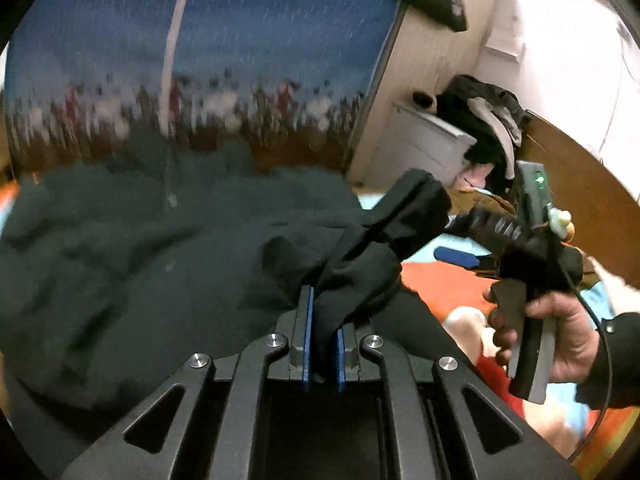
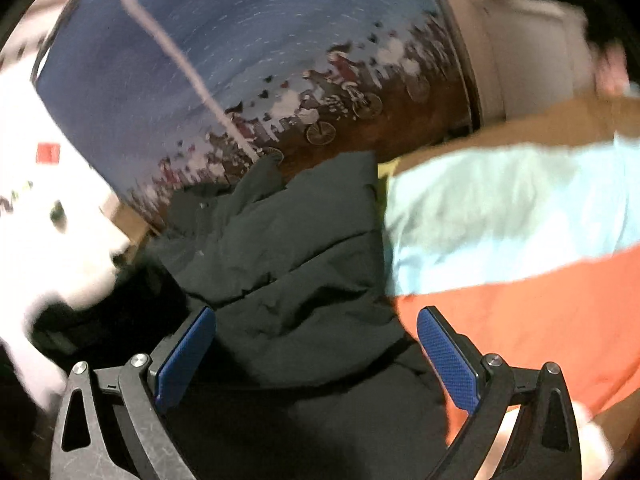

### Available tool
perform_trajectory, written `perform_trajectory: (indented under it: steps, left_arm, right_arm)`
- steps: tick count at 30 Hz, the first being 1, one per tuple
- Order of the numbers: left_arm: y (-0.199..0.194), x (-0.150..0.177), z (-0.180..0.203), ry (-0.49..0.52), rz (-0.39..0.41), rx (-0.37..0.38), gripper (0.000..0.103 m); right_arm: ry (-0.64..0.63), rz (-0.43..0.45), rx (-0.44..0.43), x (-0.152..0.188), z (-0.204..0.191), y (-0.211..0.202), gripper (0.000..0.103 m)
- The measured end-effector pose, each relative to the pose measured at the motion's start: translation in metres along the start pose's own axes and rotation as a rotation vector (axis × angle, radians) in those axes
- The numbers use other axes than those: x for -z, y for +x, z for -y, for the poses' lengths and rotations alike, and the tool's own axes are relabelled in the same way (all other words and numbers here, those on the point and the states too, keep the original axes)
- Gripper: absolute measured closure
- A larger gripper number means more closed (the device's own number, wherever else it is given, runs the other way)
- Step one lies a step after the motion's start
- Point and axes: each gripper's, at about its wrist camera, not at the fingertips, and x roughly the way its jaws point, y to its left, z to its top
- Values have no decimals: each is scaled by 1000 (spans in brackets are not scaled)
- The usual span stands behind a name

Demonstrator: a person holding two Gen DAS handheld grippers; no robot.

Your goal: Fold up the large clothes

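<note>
A large dark green-black garment (image 1: 132, 264) lies bunched on the bed. My left gripper (image 1: 323, 320) is shut on a fold of its dark cloth (image 1: 360, 276) and holds it lifted. In the left wrist view the right gripper (image 1: 468, 222) is seen from the side to the right, held by a hand, beside the raised cloth. In the right wrist view my right gripper (image 2: 316, 336) is open and empty, its blue pads (image 2: 448, 356) spread above the garment (image 2: 300, 264).
An orange and light blue bedspread (image 2: 520, 272) covers the bed to the right. A blue wall mural (image 1: 260, 40) stands behind. A white cabinet (image 1: 424, 144) with a pile of dark clothes (image 1: 488, 120) is at the back right.
</note>
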Motion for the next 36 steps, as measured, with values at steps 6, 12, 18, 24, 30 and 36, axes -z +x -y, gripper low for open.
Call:
perform_trajectory:
  steps: [6, 12, 18, 24, 30, 36]
  left_arm:
    - [9, -6, -21, -75, -86, 75, 93]
    - [13, 1, -23, -128, -127, 145, 27]
    - [-6, 5, -24, -122, -107, 106, 13]
    - [-42, 17, -48, -133, -54, -57, 12]
    - [-72, 33, -104, -221, -22, -264, 12]
    - [-101, 47, -157, -359, -11, -334, 12]
  right_arm:
    - [162, -21, -140, 2, 15, 9, 1]
    - [231, -67, -226, 11, 14, 22, 1]
    - [311, -92, -276, 21, 23, 30, 1]
    - [150, -186, -138, 34, 13, 44, 1]
    - [45, -247, -86, 45, -4, 58, 16]
    - [35, -256, -42, 42, -9, 53, 94]
